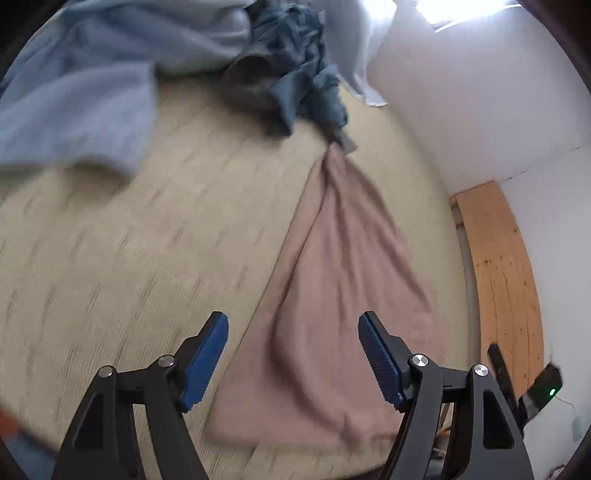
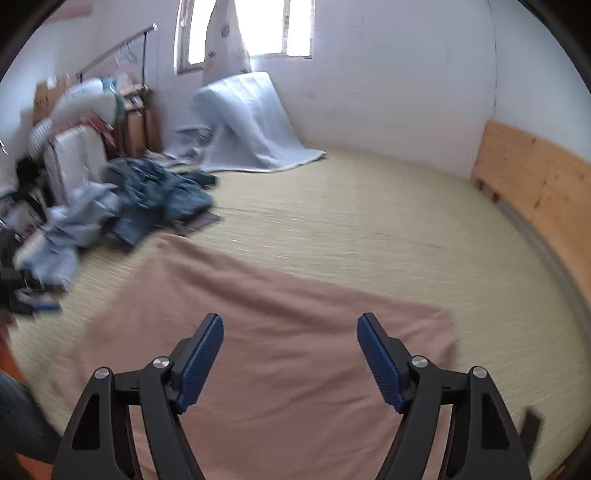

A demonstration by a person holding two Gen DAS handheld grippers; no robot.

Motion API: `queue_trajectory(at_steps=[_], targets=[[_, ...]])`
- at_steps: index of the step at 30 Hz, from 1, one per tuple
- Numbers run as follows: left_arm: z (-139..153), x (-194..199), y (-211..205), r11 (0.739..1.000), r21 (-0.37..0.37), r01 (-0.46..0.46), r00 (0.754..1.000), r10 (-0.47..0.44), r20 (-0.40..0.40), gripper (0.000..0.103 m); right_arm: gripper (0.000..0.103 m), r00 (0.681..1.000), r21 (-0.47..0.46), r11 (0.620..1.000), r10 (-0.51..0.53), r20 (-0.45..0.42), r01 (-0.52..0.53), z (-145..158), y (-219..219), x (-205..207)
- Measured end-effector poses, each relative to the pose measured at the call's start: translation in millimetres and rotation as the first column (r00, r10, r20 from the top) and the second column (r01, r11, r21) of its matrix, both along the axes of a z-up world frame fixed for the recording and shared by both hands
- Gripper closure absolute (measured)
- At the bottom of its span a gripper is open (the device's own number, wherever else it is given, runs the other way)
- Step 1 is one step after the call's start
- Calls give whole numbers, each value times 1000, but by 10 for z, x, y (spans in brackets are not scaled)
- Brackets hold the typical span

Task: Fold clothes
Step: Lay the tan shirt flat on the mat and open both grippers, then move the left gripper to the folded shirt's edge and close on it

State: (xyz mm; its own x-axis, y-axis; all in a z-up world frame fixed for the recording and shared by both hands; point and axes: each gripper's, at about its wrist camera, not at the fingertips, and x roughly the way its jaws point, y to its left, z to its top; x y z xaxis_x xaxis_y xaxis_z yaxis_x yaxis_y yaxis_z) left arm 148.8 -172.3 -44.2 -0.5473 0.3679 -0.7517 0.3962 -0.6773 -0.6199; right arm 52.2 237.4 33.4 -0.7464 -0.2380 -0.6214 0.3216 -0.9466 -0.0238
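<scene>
A dusty-pink cloth (image 1: 332, 295) lies spread on the woven straw mat (image 1: 129, 258), narrowing toward its far end. My left gripper (image 1: 293, 325) hovers open above the cloth's near part, with nothing between its blue pads (image 1: 207, 362). In the right wrist view the same pink cloth (image 2: 277, 350) lies flat and wide on the mat (image 2: 388, 221). My right gripper (image 2: 290, 325) is open over it, holding nothing. A heap of dark blue and light blue clothes (image 2: 140, 199) lies at the mat's far left; the dark blue clothes (image 1: 299, 74) show beyond the pink cloth's tip.
A pale blue blanket (image 1: 92, 85) lies at the upper left; a light blue sheet (image 2: 247, 122) drapes against the far wall under a window (image 2: 273, 26). A wooden board (image 2: 535, 184) borders the mat on the right. Cluttered furniture (image 2: 74, 122) stands at the far left.
</scene>
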Motion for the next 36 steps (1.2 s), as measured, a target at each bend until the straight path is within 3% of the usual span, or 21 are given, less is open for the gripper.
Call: queue_trajectory(at_steps=[9, 12, 14, 25, 31, 36], targets=[[-240, 475, 79, 996, 80, -31, 996, 25, 81, 26, 19, 992, -80, 989, 126, -13, -126, -87, -674, 253], [-317, 460, 135, 995, 98, -13, 996, 4, 92, 26, 19, 987, -100, 982, 159, 1, -158, -146, -810, 252], [-314, 424, 180, 996, 92, 7, 997, -14, 74, 17, 19, 983, -104, 978, 181, 15, -178, -191, -896, 240], [-335, 269, 286, 989, 145, 34, 998, -42, 49, 17, 19, 970, -81, 968, 239, 35, -235, -318, -1109, 330], [-436, 361, 355, 953, 302, 9, 998, -29, 63, 17, 19, 968, -82, 967, 247, 44, -243, -361, -1130, 341], [-468, 396, 465, 941, 337, -4, 998, -20, 66, 17, 19, 968, -82, 966, 249, 44, -245, -374, -1131, 348]])
